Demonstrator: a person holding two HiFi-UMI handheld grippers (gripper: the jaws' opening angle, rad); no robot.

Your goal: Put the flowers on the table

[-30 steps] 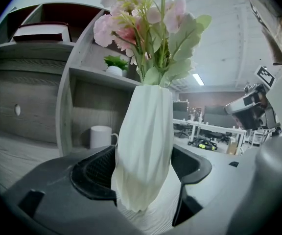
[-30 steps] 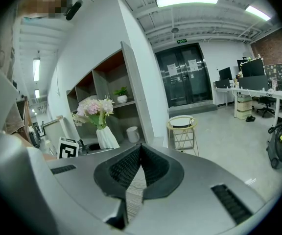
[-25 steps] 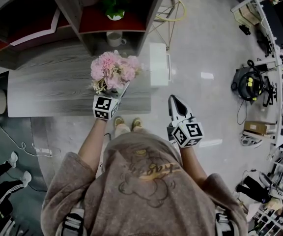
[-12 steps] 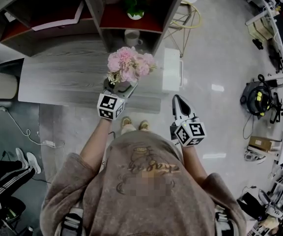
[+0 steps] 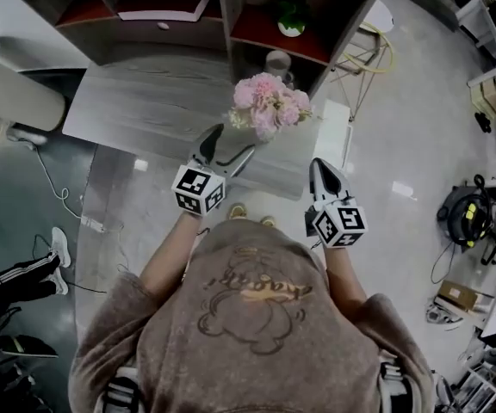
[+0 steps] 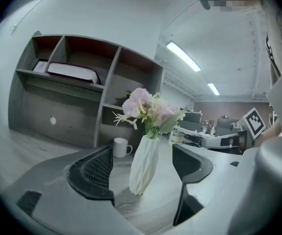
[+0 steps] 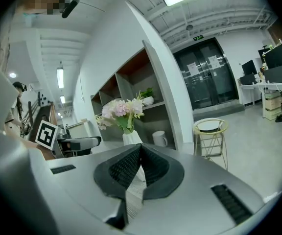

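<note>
My left gripper point(image 5: 233, 140) hangs over the table's point(image 5: 145, 110) near edge with its jaws spread wide and nothing in them; the white ribbed vase point(image 6: 143, 164) of pink flowers point(image 5: 268, 103) stands upright on the table in line with the gap between them, touching neither pad. The flowers sit toward the table's right end, with a white mug point(image 5: 277, 61) behind them at the table's far edge. My right gripper point(image 5: 319, 166) hovers off the table's near right corner, jaws pressed together on nothing.
</note>
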